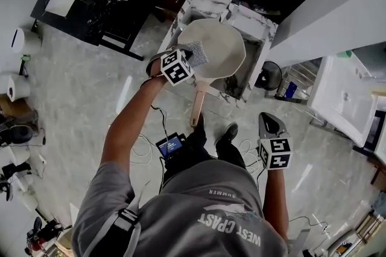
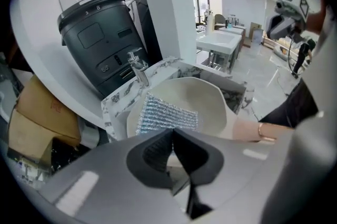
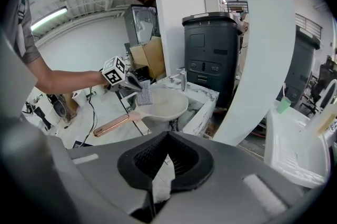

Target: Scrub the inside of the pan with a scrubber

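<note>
A cream pan (image 1: 218, 50) with a copper-pink handle (image 1: 197, 107) rests on the marble sink (image 1: 260, 23), handle pointing toward me. My left gripper (image 1: 190, 57) hovers over the pan's near left rim, shut on a silver mesh scrubber (image 1: 197, 52). In the left gripper view the scrubber (image 2: 167, 113) sticks out past the jaws above the pan's (image 2: 202, 99) inside; whether it touches the pan I cannot tell. My right gripper (image 1: 269, 124) hangs off to the right near my body, shut and empty, well away from the pan (image 3: 167, 102). Its view shows the left gripper (image 3: 132, 83) with the scrubber (image 3: 145, 94).
A faucet (image 2: 138, 67) stands at the sink's far edge. Behind it are a dark bin (image 3: 211, 44) and a white pillar (image 3: 179, 12). A white basin unit (image 1: 345, 96) is to the right. Cables and a small screen device (image 1: 170, 145) lie on the floor by my feet.
</note>
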Demonstrator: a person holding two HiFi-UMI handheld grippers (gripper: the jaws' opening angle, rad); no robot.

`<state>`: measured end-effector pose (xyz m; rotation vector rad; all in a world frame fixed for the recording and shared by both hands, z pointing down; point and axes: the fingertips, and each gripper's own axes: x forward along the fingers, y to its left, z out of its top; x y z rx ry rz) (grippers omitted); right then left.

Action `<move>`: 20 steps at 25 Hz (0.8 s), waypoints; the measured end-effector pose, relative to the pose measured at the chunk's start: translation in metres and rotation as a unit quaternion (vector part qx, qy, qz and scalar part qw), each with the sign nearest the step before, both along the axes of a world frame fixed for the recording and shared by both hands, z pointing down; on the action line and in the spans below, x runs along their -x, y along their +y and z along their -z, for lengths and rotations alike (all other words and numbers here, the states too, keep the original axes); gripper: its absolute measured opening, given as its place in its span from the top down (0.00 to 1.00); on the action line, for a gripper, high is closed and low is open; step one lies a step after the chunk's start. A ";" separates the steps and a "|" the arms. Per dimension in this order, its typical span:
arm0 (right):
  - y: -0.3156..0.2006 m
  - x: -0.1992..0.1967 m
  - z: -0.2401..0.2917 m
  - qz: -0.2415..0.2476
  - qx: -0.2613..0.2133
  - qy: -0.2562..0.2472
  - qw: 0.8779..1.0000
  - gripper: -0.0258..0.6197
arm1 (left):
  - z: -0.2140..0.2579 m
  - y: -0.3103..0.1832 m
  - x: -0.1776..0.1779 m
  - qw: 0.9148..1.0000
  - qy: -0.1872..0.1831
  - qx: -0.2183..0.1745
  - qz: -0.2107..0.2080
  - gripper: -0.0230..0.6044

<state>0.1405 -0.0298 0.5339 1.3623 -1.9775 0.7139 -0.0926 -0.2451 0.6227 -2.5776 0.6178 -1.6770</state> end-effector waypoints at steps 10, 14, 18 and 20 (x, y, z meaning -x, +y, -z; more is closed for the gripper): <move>-0.001 0.031 0.001 0.032 0.003 0.010 0.999 0.96 | 0.003 0.011 0.077 0.998 0.009 -0.001 0.067 0.96; 0.001 0.042 -0.004 0.040 0.008 0.012 0.999 0.96 | 0.001 0.015 0.098 0.996 0.017 -0.005 0.087 0.96; 0.003 0.051 -0.009 0.049 0.015 0.012 0.999 0.96 | -0.002 0.021 0.113 0.994 0.023 -0.006 0.104 0.96; 0.002 0.054 -0.009 0.052 0.018 0.013 0.998 0.96 | -0.005 0.024 0.120 0.993 0.026 -0.001 0.114 0.96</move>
